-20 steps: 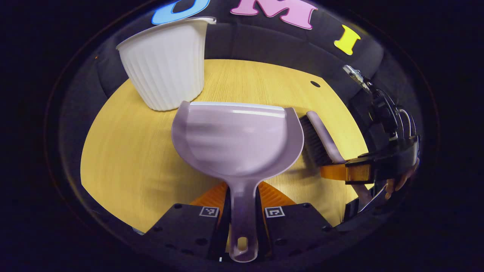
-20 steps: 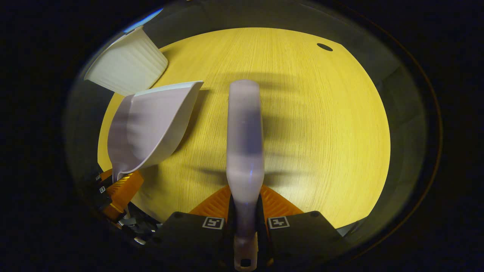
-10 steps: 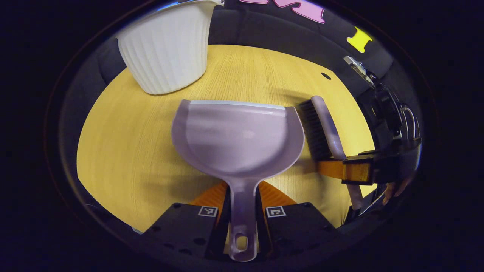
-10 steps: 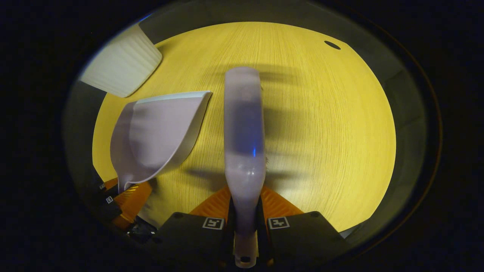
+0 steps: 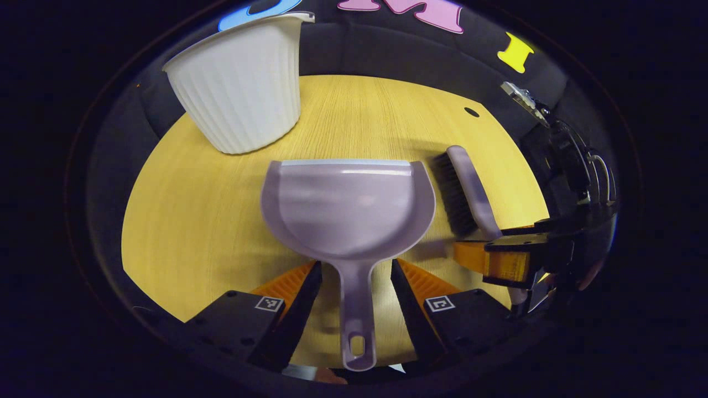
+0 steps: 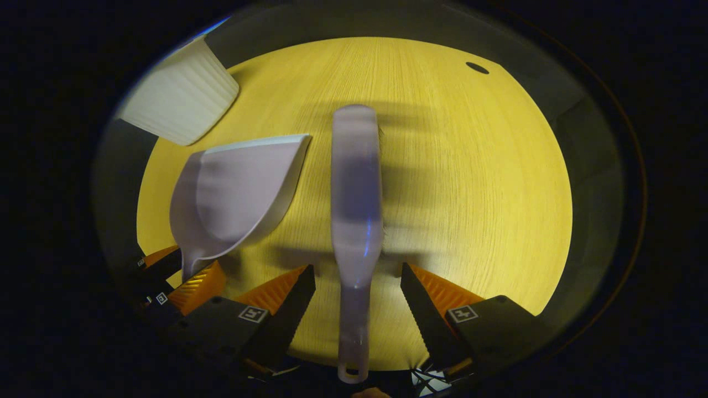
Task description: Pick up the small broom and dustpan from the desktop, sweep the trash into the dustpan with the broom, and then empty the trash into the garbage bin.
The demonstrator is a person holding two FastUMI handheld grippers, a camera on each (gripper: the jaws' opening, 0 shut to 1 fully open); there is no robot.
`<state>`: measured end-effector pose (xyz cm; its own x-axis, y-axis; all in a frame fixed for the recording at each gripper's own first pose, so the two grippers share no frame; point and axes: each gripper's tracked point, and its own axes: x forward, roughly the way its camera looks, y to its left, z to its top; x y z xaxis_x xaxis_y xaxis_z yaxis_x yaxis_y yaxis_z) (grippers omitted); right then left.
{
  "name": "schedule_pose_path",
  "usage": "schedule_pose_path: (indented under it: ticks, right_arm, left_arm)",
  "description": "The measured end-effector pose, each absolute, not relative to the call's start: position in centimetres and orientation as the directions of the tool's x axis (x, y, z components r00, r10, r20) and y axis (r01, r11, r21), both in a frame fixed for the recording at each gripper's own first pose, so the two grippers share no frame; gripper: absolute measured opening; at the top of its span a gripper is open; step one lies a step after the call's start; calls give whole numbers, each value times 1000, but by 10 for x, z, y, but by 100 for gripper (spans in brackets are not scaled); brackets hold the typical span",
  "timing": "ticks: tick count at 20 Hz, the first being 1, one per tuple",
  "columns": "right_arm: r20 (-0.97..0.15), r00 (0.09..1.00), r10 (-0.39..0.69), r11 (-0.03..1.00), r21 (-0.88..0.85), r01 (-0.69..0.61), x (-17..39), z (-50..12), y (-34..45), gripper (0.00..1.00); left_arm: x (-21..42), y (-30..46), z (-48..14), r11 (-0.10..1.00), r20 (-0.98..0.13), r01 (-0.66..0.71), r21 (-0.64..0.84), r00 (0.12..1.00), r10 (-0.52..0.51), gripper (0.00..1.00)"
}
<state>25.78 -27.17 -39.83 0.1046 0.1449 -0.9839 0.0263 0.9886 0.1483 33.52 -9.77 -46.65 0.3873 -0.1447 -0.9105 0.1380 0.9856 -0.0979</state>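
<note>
- Left gripper view: my left gripper has its fingers spread wide, one on each side of the dustpan handle and clear of it, with bare wood showing in both gaps.
- The dustpan lies flat on the yellow wood-grain table, its scoop toward 12 o'clock and its handle toward 6; it is smooth lilac plastic, a rounded pan with a pale straight front lip and a hanging slot in the handle end.
- At 11 o'clock stands the garbage bin, white, ribbed down its sides, wider at the rim, upright and close beyond the pan's lip but apart from it.
- At 3 o'clock the small broom lies just beside the pan's right wall, dark bristles facing the pan, lilac back behind them.
- Past the broom, at 4 o'clock, sits my right gripper, and I can't tell its spread from here.
- A small dark hole marks the tabletop at 1 o'clock.
- Right gripper view: my right gripper is spread too, fingers well off the broom handle on both sides.
- The broom runs straight from 6 to 12 o'clock on the table, its glossy back facing up.
- The dustpan rests at 9 o'clock, near the broom but apart, with the left gripper at its handle around 8.
- The ribbed bin sits at 10 o'clock, the hole at 1.
</note>
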Motion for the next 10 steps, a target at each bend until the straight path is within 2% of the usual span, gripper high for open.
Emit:
schedule_pose_path:
  ticks: [5,7,9,10]
  right_arm:
    - [-914,377,147,987,158,-2,282,-313,-292,99]
    - [-840,515,169,981,194,-6,295,-275,-291,99]
    - [-749,640,171,979,204,-23,307,-245,-285,98]
    - [-703,692,167,979,199,-35,314,-230,-279,98]
  left_arm:
    - [341,-99,-407,980,-800,152,-132,567,-196,76]
    - [348,-103,-374,977,-712,157,-141,670,-211,76]
    - [354,-95,-331,983,-596,154,-100,782,-183,76]
    - [356,-93,-337,986,-538,149,-77,826,-167,76]
